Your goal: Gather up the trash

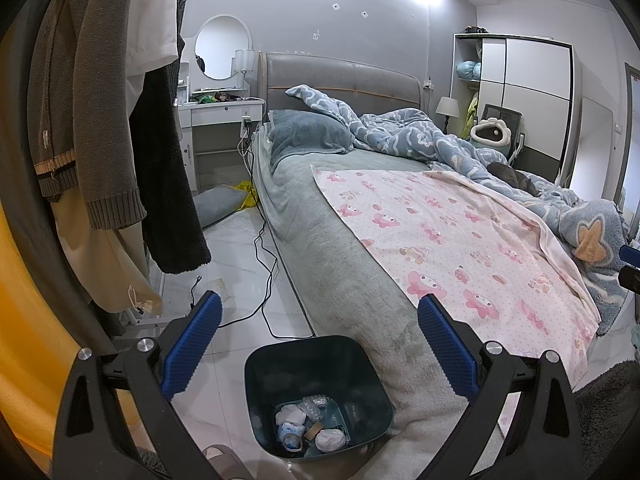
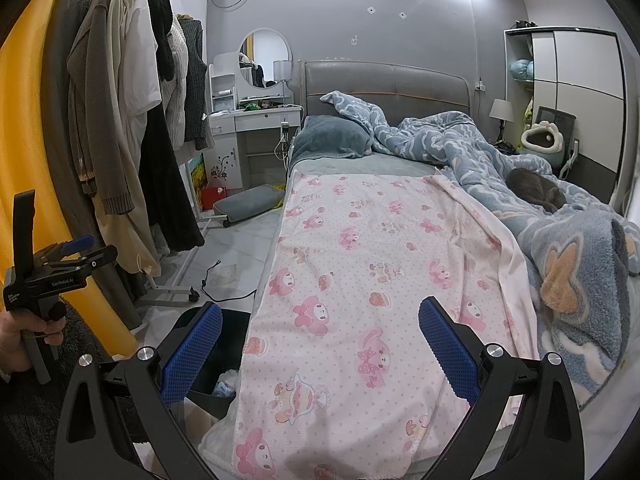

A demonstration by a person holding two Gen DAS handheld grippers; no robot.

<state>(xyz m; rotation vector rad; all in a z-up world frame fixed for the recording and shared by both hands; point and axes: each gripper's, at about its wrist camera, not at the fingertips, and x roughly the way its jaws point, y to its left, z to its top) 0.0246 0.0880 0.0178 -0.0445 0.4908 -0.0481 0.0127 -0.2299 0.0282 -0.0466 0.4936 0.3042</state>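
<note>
The dark teal trash bin [image 1: 318, 396] stands on the floor tight against the side of the bed [image 1: 344, 264], and everything here reads best from that bin. The left hand-held gripper [image 1: 320, 344] hangs right above it, looking down into its mouth, jaws spread wide and holding nothing; the bin sits between and just below its blue pads [image 1: 192, 344]. Inside the bin lie crumpled white tissues [image 1: 330, 439], clear plastic wrap [image 1: 314, 404] and a small printed tub [image 1: 291, 434]. The right hand-held gripper [image 2: 320, 344] is off to the bed side of the bin, hovering over the pink printed sheet [image 2: 360, 280], likewise wide open and empty; from there only a corner of the bin [image 2: 216, 376] shows past the mattress edge. The left hand-held gripper is plainly the nearer one. No loose trash is clearly visible on the sheet; a pale scrap [image 1: 221, 286] lies on the floor beyond the bin, probably the next thing to fetch.
</note>
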